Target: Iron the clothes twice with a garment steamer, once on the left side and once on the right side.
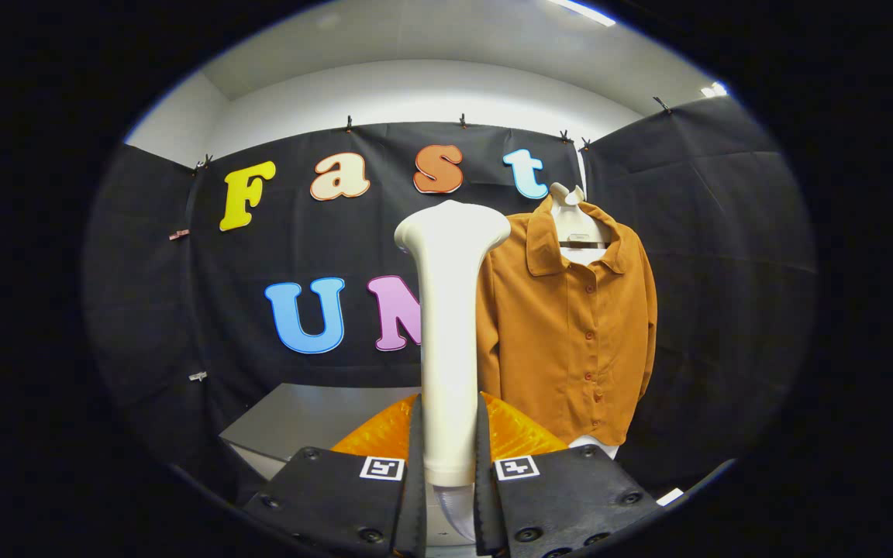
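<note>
One garment steamer [450, 341] is counted, clamped between two fingers [418, 465] of one gripper [449, 473] — one orange button-up shirt [570, 333] is seen on one hanger [574, 221] — and one table [299, 422].

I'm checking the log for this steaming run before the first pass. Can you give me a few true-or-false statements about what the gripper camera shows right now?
1. The gripper is shut on the garment steamer. True.
2. The steamer's head is pressed against the shirt. False: it stands upright beside the shirt's left edge, with no contact shown.
3. The shirt hangs buttoned on a hanger. True.
4. The shirt lies flat on the table. False: it hangs against the black cloth wall.
</note>
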`<act>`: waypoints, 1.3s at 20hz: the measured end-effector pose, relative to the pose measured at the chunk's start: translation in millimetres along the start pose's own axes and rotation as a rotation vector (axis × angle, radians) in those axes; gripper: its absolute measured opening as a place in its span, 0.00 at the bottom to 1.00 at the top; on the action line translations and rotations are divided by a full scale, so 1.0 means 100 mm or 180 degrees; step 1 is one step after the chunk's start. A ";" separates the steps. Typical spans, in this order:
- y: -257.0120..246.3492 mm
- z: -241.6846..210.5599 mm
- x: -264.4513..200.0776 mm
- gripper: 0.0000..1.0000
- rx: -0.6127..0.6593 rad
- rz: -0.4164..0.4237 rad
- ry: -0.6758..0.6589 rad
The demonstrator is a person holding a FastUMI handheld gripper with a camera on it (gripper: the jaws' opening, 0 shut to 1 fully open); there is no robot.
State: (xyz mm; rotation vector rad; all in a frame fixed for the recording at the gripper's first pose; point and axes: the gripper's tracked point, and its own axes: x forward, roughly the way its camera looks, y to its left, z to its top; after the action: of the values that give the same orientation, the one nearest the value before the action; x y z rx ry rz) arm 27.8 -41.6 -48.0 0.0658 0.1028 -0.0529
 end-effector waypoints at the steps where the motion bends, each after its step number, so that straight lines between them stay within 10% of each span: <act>1: 0.08 0.01 -0.01 0.28 0.0015 0.0015 -0.0014; 26: 0.42 0.37 -0.17 0.28 -0.0072 0.0153 -0.0277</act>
State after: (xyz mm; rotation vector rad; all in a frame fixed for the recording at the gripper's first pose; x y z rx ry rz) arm 16.9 -1.0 -6.9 0.0434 0.0147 -0.0067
